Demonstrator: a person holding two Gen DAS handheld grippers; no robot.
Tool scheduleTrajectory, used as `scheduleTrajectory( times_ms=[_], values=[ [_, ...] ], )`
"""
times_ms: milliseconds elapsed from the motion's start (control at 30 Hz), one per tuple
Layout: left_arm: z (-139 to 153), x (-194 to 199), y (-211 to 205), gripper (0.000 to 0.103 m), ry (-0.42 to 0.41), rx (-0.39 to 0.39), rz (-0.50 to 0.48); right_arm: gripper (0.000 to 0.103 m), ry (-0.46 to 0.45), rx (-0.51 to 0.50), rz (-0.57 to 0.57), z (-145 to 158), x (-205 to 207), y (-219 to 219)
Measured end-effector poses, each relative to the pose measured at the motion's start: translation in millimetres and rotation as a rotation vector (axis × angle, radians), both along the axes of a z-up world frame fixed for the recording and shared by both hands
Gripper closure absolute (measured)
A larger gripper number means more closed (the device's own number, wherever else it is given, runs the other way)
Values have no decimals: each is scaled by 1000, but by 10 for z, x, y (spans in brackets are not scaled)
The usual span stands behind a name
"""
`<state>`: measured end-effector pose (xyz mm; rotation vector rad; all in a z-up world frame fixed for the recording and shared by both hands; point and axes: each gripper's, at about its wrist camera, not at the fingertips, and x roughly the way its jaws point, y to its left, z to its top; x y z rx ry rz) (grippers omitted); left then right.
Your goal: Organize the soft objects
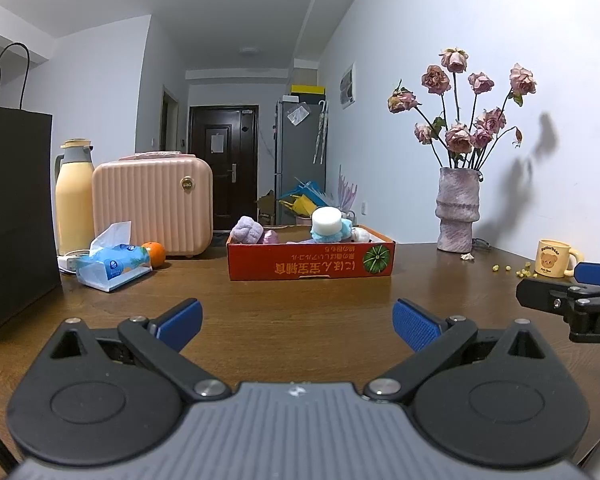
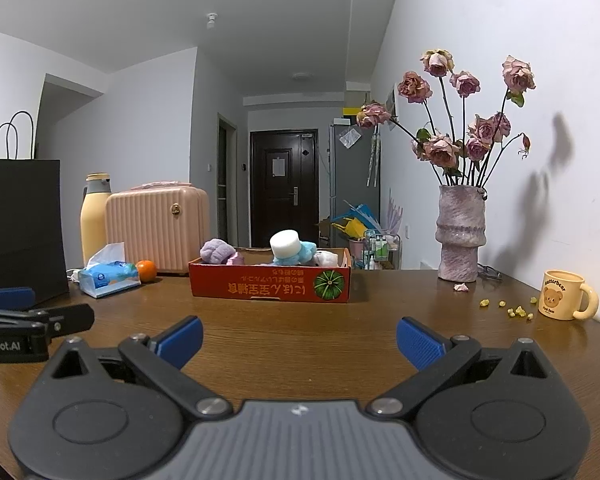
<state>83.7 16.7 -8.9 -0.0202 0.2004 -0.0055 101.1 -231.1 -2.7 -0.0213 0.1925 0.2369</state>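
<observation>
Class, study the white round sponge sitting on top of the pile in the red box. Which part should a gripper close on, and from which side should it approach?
Grip the white sponge across its curved side wall, coming from above and the front. It sits highest on the pile in the red box, clear of the box rim, so its sides look exposed. Both the left gripper and right gripper are open and empty.

Dim, bluish light; fisheye-bent edges, vignetted corners
</observation>
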Motion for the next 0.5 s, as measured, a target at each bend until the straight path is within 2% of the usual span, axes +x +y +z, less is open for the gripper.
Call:
scheduleTrajectory(
  times_ms=[500],
  values=[
    [-1, -3, 2, 0, -3, 1, 1, 0, 1, -3, 3, -7, 0, 17]
  ],
)
